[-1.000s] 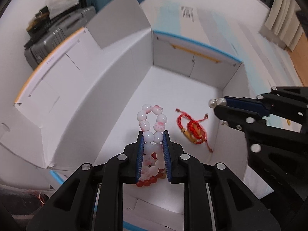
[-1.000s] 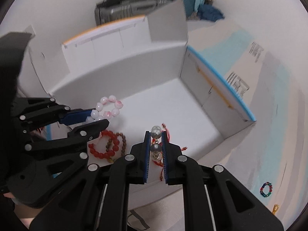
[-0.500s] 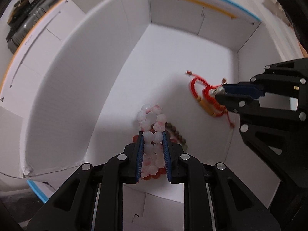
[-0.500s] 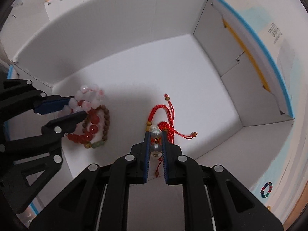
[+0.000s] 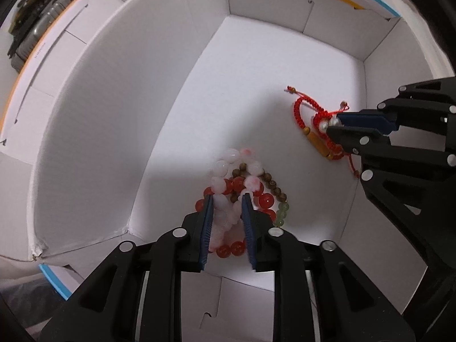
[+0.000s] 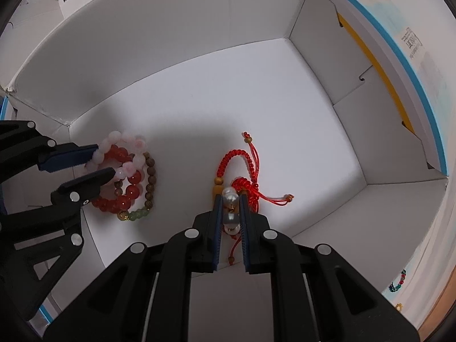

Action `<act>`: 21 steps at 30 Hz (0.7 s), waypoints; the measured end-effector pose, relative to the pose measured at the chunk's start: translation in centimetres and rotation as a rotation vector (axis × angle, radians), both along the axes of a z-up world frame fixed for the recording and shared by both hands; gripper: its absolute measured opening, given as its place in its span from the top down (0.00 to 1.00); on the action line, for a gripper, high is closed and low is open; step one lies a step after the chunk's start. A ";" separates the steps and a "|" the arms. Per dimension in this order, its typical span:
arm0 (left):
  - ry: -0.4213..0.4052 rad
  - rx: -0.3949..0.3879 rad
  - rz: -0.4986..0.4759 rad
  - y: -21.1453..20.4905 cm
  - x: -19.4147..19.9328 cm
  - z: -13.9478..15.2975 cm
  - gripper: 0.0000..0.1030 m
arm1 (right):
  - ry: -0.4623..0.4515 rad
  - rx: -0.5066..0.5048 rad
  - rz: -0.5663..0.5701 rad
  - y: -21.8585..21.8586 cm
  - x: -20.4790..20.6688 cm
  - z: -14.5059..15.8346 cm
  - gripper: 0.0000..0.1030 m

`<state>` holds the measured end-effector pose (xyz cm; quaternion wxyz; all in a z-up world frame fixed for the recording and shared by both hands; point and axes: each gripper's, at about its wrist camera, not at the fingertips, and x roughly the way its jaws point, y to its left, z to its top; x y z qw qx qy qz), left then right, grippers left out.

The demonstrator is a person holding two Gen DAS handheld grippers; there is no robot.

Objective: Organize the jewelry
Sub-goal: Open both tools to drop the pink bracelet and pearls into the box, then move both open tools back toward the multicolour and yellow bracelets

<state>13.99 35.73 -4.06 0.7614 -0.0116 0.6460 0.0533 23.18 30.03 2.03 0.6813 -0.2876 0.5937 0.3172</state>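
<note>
Both grippers reach down into a white cardboard box (image 5: 176, 91). My left gripper (image 5: 227, 199) is shut on a pink-and-white bead bracelet (image 5: 225, 171), low over a red bead bracelet (image 5: 265, 201) and a brown wooden bead bracelet (image 5: 275, 188) on the box floor. The same pile shows in the right wrist view (image 6: 128, 182). My right gripper (image 6: 230, 198) is shut on a pearl earring (image 6: 230, 196), just above a red braided cord bracelet (image 6: 242, 168) lying on the box floor; the cord bracelet also shows in the left wrist view (image 5: 313, 131).
The box walls (image 6: 171, 28) stand on all sides with open flaps (image 6: 399, 57). A small multicoloured bead bracelet (image 6: 397, 283) lies outside on the table at the right. Suitcases (image 5: 37, 25) stand far left behind the box.
Both grippers have moved down from above the box into it. The pink bracelet now hangs just over the red and brown bracelets, and the pearl earring sits over the red cord bracelet.
</note>
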 end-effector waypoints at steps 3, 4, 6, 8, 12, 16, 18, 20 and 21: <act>-0.036 0.012 0.006 -0.4 -1.3 0.8 0.64 | -0.013 0.032 -0.008 -0.4 -0.3 0.8 0.66; -0.049 0.011 0.012 -0.3 -1.5 1.1 0.59 | -0.021 0.044 -0.006 -0.5 -0.5 1.1 0.63; -0.083 0.009 0.027 -0.2 -1.9 1.7 0.55 | -0.046 0.062 -0.015 -0.7 -0.7 1.9 0.58; -0.110 0.016 0.044 0.1 -2.4 2.2 0.51 | -0.051 0.091 -0.025 -1.1 -0.9 2.7 0.51; -0.166 0.034 0.059 0.0 -3.1 3.1 0.41 | -0.127 0.169 -0.077 -2.7 -1.1 4.9 0.37; -0.219 0.040 0.072 -0.5 -3.8 4.2 0.28 | -0.184 0.237 -0.110 -4.6 -1.4 6.8 0.27; -0.250 0.049 0.073 -0.9 -3.4 5.5 0.21 | -0.209 0.260 -0.130 -5.6 -1.2 7.6 0.19; -0.275 0.053 0.077 -1.0 -3.9 6.0 0.15 | -0.232 0.279 -0.142 -5.8 -1.4 8.1 0.16; -0.288 0.055 0.080 -1.2 -4.0 6.4 0.14 | -0.240 0.287 -0.148 -6.2 -1.2 8.3 0.15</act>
